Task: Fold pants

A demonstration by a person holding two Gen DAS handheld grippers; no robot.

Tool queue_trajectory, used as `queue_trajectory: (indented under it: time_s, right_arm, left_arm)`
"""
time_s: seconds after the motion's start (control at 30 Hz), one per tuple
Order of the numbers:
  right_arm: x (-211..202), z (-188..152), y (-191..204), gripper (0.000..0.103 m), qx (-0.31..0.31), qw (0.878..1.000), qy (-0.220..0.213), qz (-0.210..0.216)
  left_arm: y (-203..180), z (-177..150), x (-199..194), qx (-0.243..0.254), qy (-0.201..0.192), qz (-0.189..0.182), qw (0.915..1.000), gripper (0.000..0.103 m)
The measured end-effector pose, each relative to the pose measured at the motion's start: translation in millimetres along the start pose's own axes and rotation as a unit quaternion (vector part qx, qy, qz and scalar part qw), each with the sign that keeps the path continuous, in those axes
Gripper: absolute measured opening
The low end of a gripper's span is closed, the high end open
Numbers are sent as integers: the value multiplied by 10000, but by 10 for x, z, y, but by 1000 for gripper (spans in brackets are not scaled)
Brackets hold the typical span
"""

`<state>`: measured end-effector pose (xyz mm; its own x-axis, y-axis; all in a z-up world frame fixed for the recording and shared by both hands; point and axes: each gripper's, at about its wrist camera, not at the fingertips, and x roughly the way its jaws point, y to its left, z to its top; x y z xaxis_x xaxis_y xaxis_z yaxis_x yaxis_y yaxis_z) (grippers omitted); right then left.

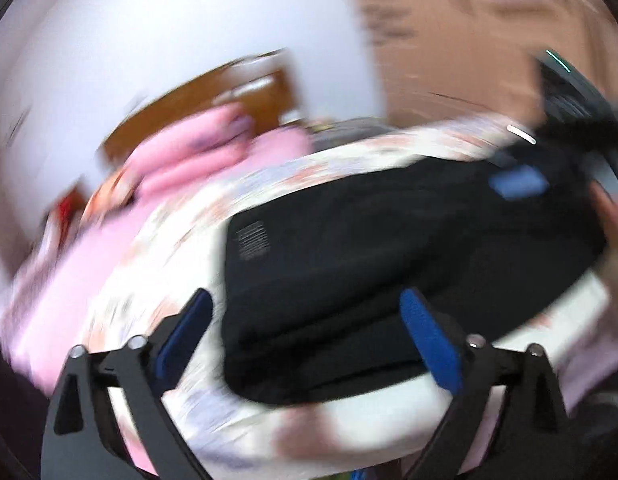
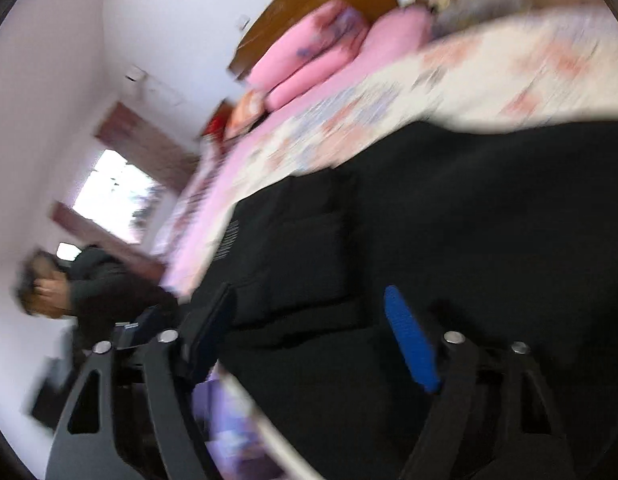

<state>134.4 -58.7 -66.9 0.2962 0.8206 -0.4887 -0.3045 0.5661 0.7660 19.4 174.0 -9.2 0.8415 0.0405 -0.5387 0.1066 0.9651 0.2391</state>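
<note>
The black fabric pants (image 1: 389, 264) are lying folded into a thick flat stack on a bed covered by a white quilt with a pink and lilac floral print (image 1: 181, 248), close to the bed's near edge. In the left wrist view the stack's layered edge is facing the camera, and a small pale striped label (image 1: 252, 239) is showing near its far left corner.

The left gripper (image 1: 307, 332), black with blue rubber pads, is hovering over the near edge of the stack with its fingers (image 1: 429, 344) spread wide; the pads are pressing on nothing, though the pants are lying below and between them. At the right edge of that view the other gripper's blue pad (image 1: 519, 184) is sitting over the far right end of the pants, beside a blurred hand (image 1: 613, 216).

In the right wrist view the right gripper (image 2: 309, 332) is also standing with its fingers (image 2: 411, 344) apart above the dark cloth, gripping nothing. The pants (image 2: 449, 240) are filling the middle and right of that view.

Rolled pink pillows (image 2: 321, 52) are lying at the far end of the bed against a brown wooden headboard (image 2: 309, 4). A bright window with a reddish-brown frame (image 2: 113, 196) is showing in the white wall. Both views are heavily smeared.
</note>
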Motion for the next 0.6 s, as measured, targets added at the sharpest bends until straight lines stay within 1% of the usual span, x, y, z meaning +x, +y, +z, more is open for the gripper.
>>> queue_trajectory:
  time_s: [0.03, 0.07, 0.13, 0.17, 0.23, 0.27, 0.33, 0.37, 0.43, 0.5, 0.53, 0.57, 0.6]
  right_arm:
    - [74, -1, 19, 70, 6, 10000, 87, -10]
    - [152, -5, 46, 69, -16, 9998, 174, -51]
    - [280, -3, 41, 66, 61, 9989, 377, -258]
    - [324, 3, 24, 63, 122, 9987, 419, -269]
    - [359, 15, 26, 62, 147, 9991, 358, -160]
    - [380, 31, 23, 60, 148, 9993, 342, -101]
    - [449, 72, 12, 55, 197, 9991, 337, -143]
    - [464, 87, 0, 53, 198, 9992, 322, -164]
    - [536, 148, -27, 50, 256, 9992, 250, -171]
    - [568, 152, -33, 37, 240, 9991, 178, -284]
    - [572, 149, -31, 23, 229, 9991, 126, -329]
    - [561, 126, -28, 11, 202, 9994, 51, -281]
    - [555, 162, -1, 11, 181, 9995, -1, -268]
  left_arm:
    - [156, -6, 24, -232, 82, 15, 9997, 81]
    - [268, -25, 49, -341, 206, 74, 9992, 76]
    - [376, -86, 82, -204, 407, 178, 9988, 70]
    - [380, -79, 114, -86, 489, 121, 9987, 70]
    - [380, -84, 118, -3, 532, 31, 9986, 70]
    - [292, -20, 186, 33, 536, -2, 9986, 70]
    - [284, 25, 237, 74, 558, -76, 9984, 68]
    - [287, 49, 291, 74, 647, -223, 9976, 68]
    - [252, -16, 404, 158, 842, -514, 9950, 68]
    - [223, -41, 503, 251, 876, -460, 9948, 68]
    - [227, -46, 537, 254, 894, -471, 9946, 65]
    - [251, -50, 546, 207, 879, -514, 9946, 55]
    - [266, -53, 552, 163, 856, -573, 9945, 48]
